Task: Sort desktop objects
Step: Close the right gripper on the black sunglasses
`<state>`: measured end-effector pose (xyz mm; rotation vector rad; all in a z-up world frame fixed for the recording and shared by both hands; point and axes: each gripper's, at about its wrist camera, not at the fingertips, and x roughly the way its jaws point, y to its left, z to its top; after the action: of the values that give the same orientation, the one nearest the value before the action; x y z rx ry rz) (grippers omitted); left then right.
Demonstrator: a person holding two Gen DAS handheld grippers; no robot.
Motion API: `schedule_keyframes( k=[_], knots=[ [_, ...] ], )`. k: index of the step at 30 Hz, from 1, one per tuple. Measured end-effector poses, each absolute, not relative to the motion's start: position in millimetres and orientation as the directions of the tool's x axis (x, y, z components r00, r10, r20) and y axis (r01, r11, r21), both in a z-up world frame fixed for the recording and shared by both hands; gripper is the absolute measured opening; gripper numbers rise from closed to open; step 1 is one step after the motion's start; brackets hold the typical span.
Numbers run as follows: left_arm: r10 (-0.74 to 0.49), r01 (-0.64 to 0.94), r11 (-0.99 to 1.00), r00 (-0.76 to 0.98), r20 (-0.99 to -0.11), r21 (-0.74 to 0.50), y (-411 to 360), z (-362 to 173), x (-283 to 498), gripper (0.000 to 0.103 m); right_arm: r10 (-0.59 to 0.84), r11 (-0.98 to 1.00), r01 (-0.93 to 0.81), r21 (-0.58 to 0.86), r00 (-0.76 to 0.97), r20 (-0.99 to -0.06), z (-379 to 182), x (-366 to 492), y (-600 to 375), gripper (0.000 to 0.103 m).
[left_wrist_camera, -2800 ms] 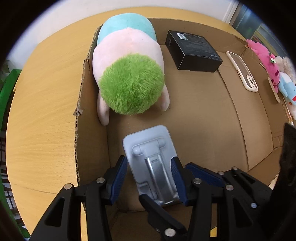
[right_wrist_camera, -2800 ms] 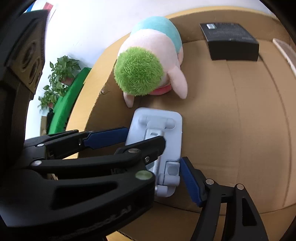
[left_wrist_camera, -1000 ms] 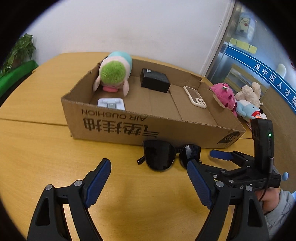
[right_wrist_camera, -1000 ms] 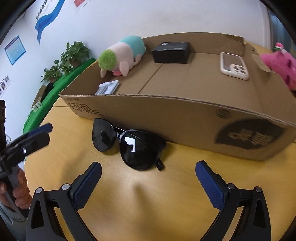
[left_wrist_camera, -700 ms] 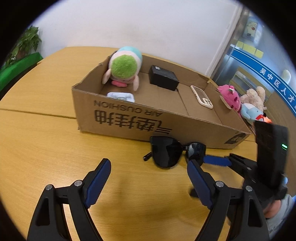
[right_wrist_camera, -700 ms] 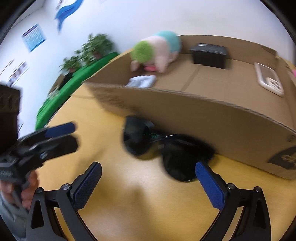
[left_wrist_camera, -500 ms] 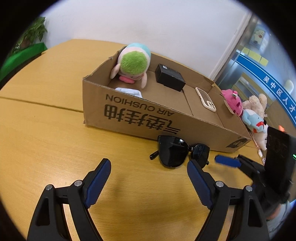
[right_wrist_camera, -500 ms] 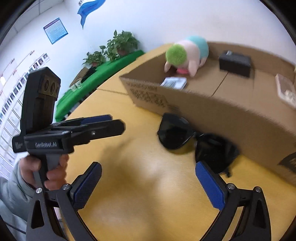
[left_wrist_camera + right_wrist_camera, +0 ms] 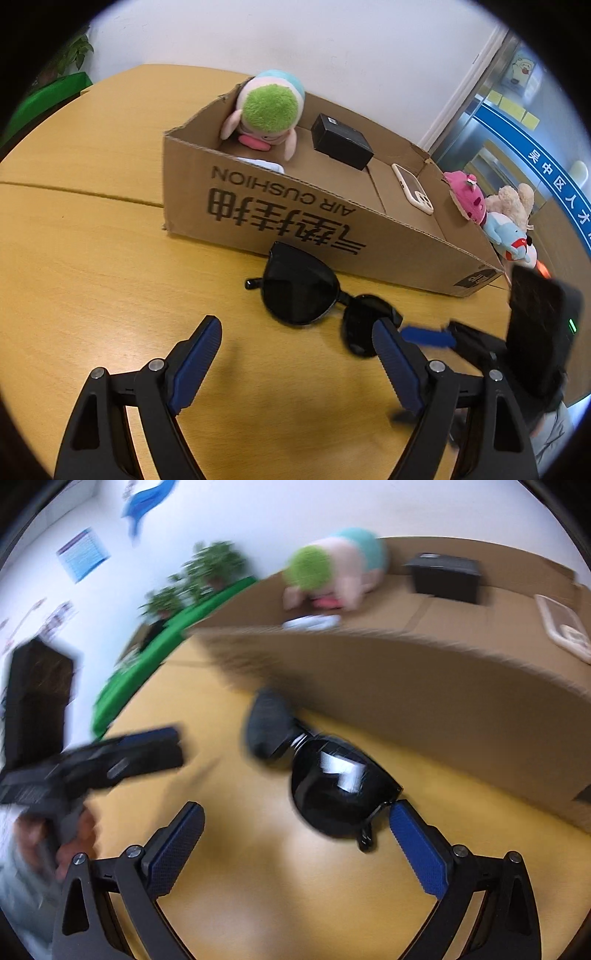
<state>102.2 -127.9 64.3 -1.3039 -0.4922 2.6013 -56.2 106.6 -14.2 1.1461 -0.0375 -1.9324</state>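
Black sunglasses (image 9: 314, 299) lie on the wooden table just in front of the cardboard box (image 9: 295, 218). They also show in the blurred right wrist view (image 9: 332, 790). My left gripper (image 9: 295, 354) is open and empty, a little short of the sunglasses. My right gripper (image 9: 295, 834) is open and empty, its right finger (image 9: 413, 845) close to the sunglasses' near lens. The box holds a green-haired plush (image 9: 266, 110), a black box (image 9: 341, 140), a phone case (image 9: 412, 188) and a grey phone stand (image 9: 262, 166).
More plush toys (image 9: 491, 214) sit beyond the box's right end. The right gripper shows at the right of the left wrist view (image 9: 480, 343). The left gripper shows at the left of the right wrist view (image 9: 110, 764). Green plants stand beyond the table (image 9: 192, 587).
Both grippers left the phone stand in the box, pulled back over the box's front wall, and now close in on the sunglasses. Both stay open.
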Motion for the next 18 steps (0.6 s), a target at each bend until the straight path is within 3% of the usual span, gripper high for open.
schedule_keyframes(
  k=[10,13,15,18],
  knots=[
    [0.421,0.003,-0.869,-0.521,-0.743,-0.494,-124.8,46.5,86.7,0.083,-0.589,-0.673,0.704,0.228,-0.324,-0.74,-2.8,-62.9,94.5,0.1],
    [0.464,0.024,-0.839,-0.488,-0.739,-0.543,-121.7,36.3,78.2,0.081,-0.589,-0.655,0.72,0.231,-0.295,-0.752,-9.6,-68.0,76.4,0.09],
    [0.49,0.033,-0.823,-0.465,-0.737,-0.567,-118.2,30.3,75.2,0.08,-0.581,-0.661,0.71,0.241,-0.281,-0.764,-15.2,-69.8,70.6,0.077],
    [0.508,0.018,-0.814,-0.463,-0.727,-0.58,-112.3,29.2,72.9,0.076,-0.561,-0.662,0.723,0.198,-0.303,-0.77,-17.5,-60.7,64.8,0.066]
  ],
)
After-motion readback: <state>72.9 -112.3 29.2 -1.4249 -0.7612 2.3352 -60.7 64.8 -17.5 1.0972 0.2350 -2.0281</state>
